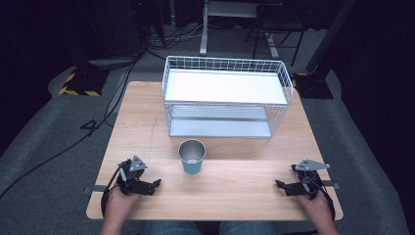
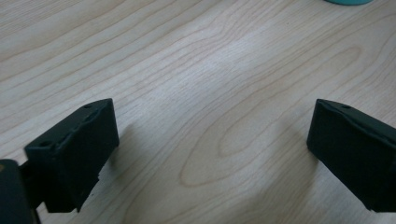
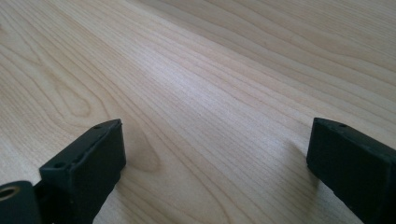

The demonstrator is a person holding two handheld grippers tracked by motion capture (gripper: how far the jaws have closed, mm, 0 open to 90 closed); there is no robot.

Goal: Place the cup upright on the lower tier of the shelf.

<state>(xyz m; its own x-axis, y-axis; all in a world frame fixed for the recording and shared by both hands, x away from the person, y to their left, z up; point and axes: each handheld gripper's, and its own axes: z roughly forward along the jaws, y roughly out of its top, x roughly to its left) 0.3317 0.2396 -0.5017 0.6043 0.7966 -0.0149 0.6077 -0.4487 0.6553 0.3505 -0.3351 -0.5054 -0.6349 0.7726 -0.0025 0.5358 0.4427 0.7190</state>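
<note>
- The cup, teal outside with a grey metallic inside, stands upright near the middle of the table, between the 2 grippers and a little farther from the person than either.
- The left gripper rests low at the near left of the table, held in the person's left hand; its jaws point toward the table's middle.
- In the left gripper view its 2 black jaws stand wide apart with bare wood grain between them, holding nothing; a sliver of the teal cup shows at the top edge, well ahead of the jaws.
- The right gripper sits at the near right of the table in the person's right hand, pointing inward toward the left one, a grey three-cornered plate on top.
- In the right gripper view its 2 jaws are likewise spread wide over bare wood, with nothing between them.
- The 2 grippers are well apart, each to one side of the cup, neither touching it.
- The table is light wood.
- Just behind the cup stands a white wire rack with 2 flat shelves, 1 above the other, both bare.
- Beyond the table lie a grey floor, black cables and a yellow-and-black striped base.
</note>
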